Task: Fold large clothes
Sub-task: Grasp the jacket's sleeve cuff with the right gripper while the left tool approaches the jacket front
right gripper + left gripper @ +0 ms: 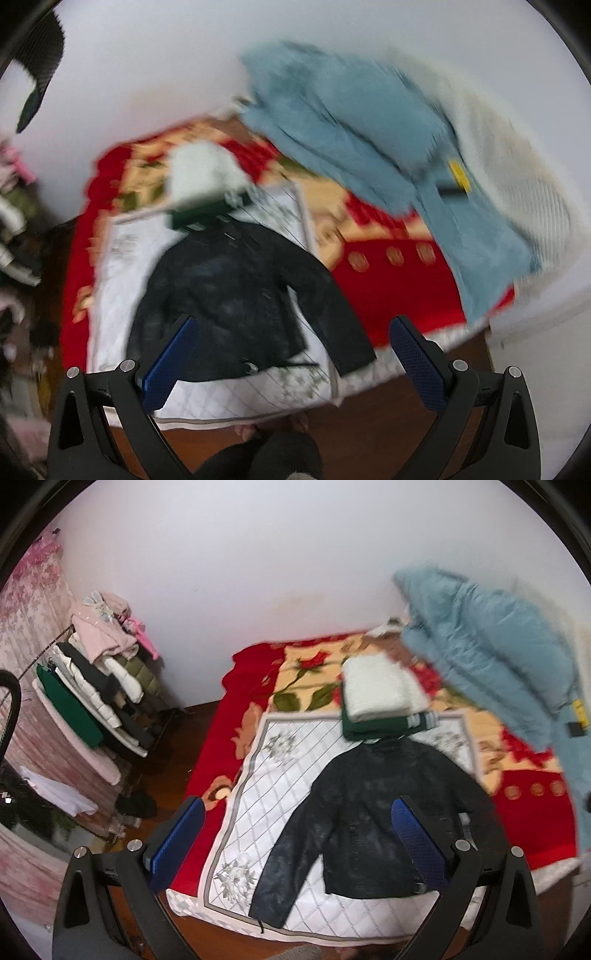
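A black long-sleeved jacket (pixel 373 819) lies spread flat, sleeves out, on a white quilted mat (pixel 280 775) on the bed; it also shows in the blurred right wrist view (pixel 229 295). My left gripper (pixel 295 845) is open and empty, held above the jacket's lower half. My right gripper (pixel 291 362) is open and empty above the jacket's hem and right sleeve. Behind the collar sits a stack of a folded white garment (pixel 380 690) on a folded green one (pixel 384 727).
A blue padded coat (pixel 498 657) with a pale lining hangs or heaps at the right over the red floral blanket (pixel 303 672). A laden clothes rack (pixel 99 679) stands left by a pink curtain. Wooden floor (pixel 173 760) lies between. The person's feet (pixel 273 428) are at the bed's edge.
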{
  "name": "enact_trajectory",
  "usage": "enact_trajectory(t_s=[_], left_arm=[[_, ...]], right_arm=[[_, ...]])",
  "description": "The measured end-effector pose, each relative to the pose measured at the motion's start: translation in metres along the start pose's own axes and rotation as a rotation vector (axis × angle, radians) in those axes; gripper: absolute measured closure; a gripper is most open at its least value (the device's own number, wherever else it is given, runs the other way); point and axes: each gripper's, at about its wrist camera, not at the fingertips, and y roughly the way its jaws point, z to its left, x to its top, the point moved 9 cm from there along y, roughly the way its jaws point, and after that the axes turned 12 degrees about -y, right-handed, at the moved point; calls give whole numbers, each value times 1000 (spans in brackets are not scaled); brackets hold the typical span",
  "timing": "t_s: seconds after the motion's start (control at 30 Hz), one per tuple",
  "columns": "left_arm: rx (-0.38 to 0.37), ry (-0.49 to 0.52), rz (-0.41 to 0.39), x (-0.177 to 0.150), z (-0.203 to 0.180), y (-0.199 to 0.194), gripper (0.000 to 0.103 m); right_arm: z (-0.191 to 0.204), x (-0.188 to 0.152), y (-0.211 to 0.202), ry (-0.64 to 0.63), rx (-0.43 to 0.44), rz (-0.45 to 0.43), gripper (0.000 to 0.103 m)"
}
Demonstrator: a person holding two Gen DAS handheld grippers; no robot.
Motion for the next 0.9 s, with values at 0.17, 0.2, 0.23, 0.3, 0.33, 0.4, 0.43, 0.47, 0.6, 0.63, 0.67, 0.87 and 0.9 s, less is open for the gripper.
enact_trajectory(t_s=[0.17,0.2,0.23,0.3,0.33,0.4,0.43,0.47,0.6,0.63,0.67,0.87,0.9], left_arm=[[51,-56,131,-51,-26,105,0],[68,-65,167,-64,-36,130,0],[82,-74,188,-78,-44,147,0],[124,-79,235,-104,-59,180,0],[143,-82,281,-122,-70,204,0],[177,-73,332,-146,-85,233,0],[199,-51,360,-161,-97,254,0],[207,-35,373,-170,-105,267,0],[228,35,415,-210,-144,319,0],[223,35,427,-213,-149,325,0],[217,39,444,-222,-158,333,0],[168,137,532,-277,-214,370,0],[162,162,522,-280,-221,372,0]], right_arm=[[-82,-52,138,273,-2,147,7],[-99,-68,164,320,-25,172,7],[-115,-87,192,363,-38,210,7],[-139,-120,251,426,-18,290,7],[-146,-131,273,441,-10,332,7],[-165,-159,332,477,25,403,7],[-177,-170,359,497,31,410,7],[-186,-178,379,522,35,393,7],[-208,-233,442,743,88,414,7],[-206,-243,449,788,106,428,7],[-203,-255,459,847,142,437,7],[-170,-279,496,946,280,369,13],[-170,-280,495,967,267,348,16]])
